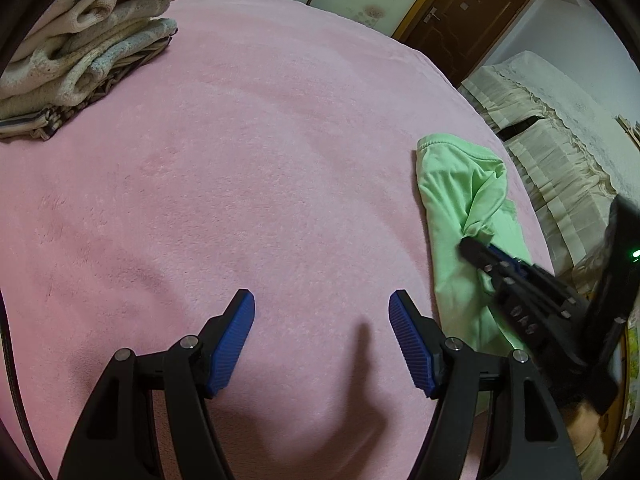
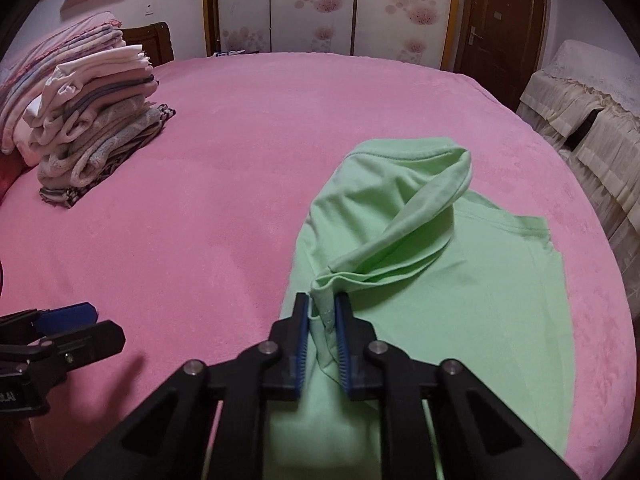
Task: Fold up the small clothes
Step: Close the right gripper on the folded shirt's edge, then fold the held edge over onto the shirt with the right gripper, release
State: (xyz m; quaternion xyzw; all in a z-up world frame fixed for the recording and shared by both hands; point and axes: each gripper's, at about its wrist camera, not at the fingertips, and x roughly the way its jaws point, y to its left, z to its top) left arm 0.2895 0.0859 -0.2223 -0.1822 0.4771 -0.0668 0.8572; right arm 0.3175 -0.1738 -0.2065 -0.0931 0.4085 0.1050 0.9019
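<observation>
A light green garment lies rumpled on the pink bed cover, one fold raised into a loop. My right gripper is shut on a bunched edge of that green garment, the cloth pinched between its blue pads. The left wrist view shows the same garment at the right, with the right gripper biting into it. My left gripper hovers open over bare pink cover, nothing between its blue pads. It also appears at the lower left of the right wrist view as the left gripper.
A stack of folded clothes sits at the far left of the bed, also seen as the folded stack. Behind it lie pink pillows. A cream-covered piece of furniture stands right of the bed, a wardrobe and brown door beyond.
</observation>
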